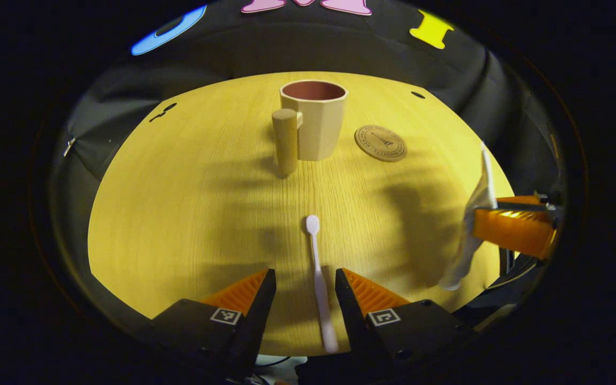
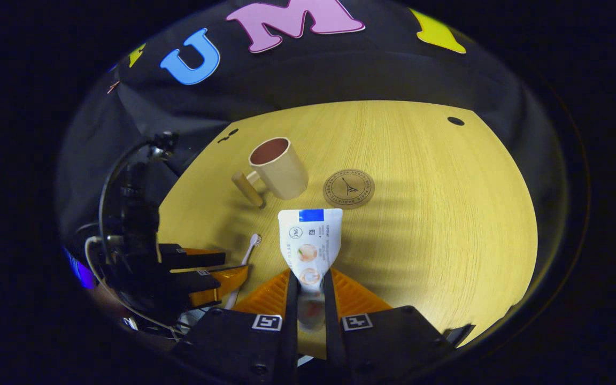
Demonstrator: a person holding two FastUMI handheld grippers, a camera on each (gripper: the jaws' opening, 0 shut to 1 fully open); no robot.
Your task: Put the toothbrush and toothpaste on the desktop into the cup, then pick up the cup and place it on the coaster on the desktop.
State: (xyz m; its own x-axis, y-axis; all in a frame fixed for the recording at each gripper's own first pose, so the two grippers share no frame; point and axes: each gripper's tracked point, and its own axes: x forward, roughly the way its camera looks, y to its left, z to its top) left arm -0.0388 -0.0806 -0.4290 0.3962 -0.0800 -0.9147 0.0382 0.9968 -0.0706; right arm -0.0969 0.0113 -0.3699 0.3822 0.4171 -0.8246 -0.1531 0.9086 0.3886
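**Toothpaste pinched in the right claw, toothbrush flat between the left claw's fingers**

Left gripper view: the left claw is spread, its two fingers set either side of the toothbrush, not touching it. The toothbrush lies flat on the wooden counter, head pointing away toward the cup. The cup stands upright near the far edge, its stubby wooden handle on the left. The round coaster lies just to the right of the cup, apart from it. At the right edge the right claw grips the white toothpaste tube, which hangs above the counter.

Right gripper view: the right claw is pressed onto the toothpaste tube, the tube's flat crimped end pointing forward. Beyond it stand the cup and, to its right, the coaster. To the left, the left claw sits low over the toothbrush.
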